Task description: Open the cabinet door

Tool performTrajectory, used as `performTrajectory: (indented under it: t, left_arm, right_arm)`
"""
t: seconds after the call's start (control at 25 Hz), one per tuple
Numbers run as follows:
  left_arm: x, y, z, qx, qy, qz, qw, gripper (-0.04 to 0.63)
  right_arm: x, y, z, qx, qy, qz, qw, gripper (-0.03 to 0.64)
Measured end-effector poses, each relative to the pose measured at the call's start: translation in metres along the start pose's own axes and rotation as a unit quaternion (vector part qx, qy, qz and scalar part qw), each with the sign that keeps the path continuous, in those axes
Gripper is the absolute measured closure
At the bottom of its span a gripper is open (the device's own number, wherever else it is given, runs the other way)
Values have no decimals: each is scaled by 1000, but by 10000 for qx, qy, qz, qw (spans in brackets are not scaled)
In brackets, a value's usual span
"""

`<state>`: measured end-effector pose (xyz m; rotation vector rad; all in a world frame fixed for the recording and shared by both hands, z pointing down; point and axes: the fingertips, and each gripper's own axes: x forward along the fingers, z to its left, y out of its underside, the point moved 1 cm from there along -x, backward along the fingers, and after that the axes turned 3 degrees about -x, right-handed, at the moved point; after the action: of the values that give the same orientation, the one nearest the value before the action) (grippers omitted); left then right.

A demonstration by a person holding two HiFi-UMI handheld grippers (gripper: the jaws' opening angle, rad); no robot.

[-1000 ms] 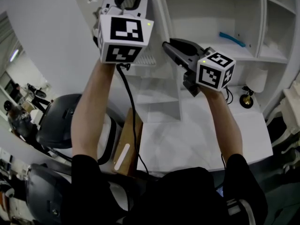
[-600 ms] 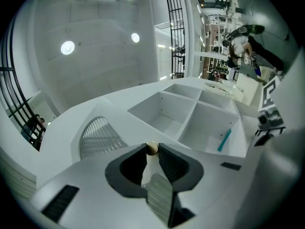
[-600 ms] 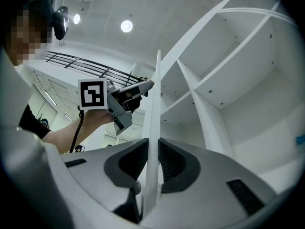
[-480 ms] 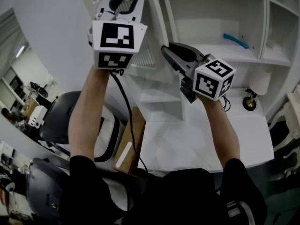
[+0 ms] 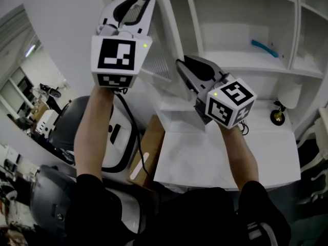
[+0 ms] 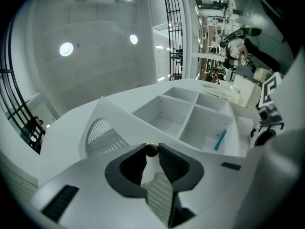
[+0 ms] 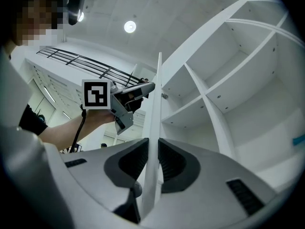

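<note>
**Status.** The cabinet door (image 7: 155,104) stands part-way open. It is swung out from the white shelf unit (image 5: 241,60) at the far side of the desk (image 5: 225,152) and sits edge-on between the two hands.
- The left tongs (image 6: 152,148) are pressed together on the small brass knob (image 6: 151,150) on the door's left face.
- The right tongs (image 7: 152,143) pinch the door's thin free edge, one pad on each face, at a point nearer than the knob.

**Step in hand.** Judged from the door's angle, this is swinging the door out to its full opening.

**Procedure.**
1. Move both hands together along the arc about the hinge. A straight pull would probably drag the round knob out from between the pads.
2. Let the right tongs carry the load. They hold a flat panel, which should be the surer grip. Use the left tongs on the knob only to guide.
3. Keep the right pads square to the panel. Any roll of that wrist is likely to twist the thin door against its hinges.
4. Keep the cable (image 5: 134,122) below the left hand slack and away from the door's path.
5. Stop when the hinge resists. Do not lever further.
</note>
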<state>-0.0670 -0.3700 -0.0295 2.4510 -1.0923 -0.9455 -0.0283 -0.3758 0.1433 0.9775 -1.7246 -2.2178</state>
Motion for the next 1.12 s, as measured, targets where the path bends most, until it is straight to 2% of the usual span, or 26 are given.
performTrajectory:
  t: [0.16, 0.32, 0.52, 0.8, 0.92, 1.04, 1.12]
  left_arm:
    - [-12, -3, 4, -255, 96, -46, 9996, 505]
    - [-34, -7, 14, -621, 218, -176, 9977, 503]
    - [-65, -2, 44, -560, 19, -289, 9980, 502]
    - [-115, 0, 85, -579, 36, -476, 9972, 499]
    - [-126, 1, 96, -621, 136, -651, 9959, 499]
    - [-132, 11, 101, -890, 321, -867, 9917, 497]
    - [-131, 13, 99, -981, 442, -829, 9907, 497]
  right_arm:
    - [-2, -3, 15, 66, 76, -111, 9999, 540]
    - [2, -5, 42, -12, -71, -206, 9998, 540]
    - [11, -8, 80, -273, -27, -312, 9991, 540]
    - [35, -14, 138, -409, -119, -364, 9984, 538]
    - [43, -15, 155, -415, -30, -324, 9986, 538]
    - [48, -11, 163, -400, 17, -270, 9988, 538]
    - [52, -5, 164, -417, 131, -255, 9987, 537]
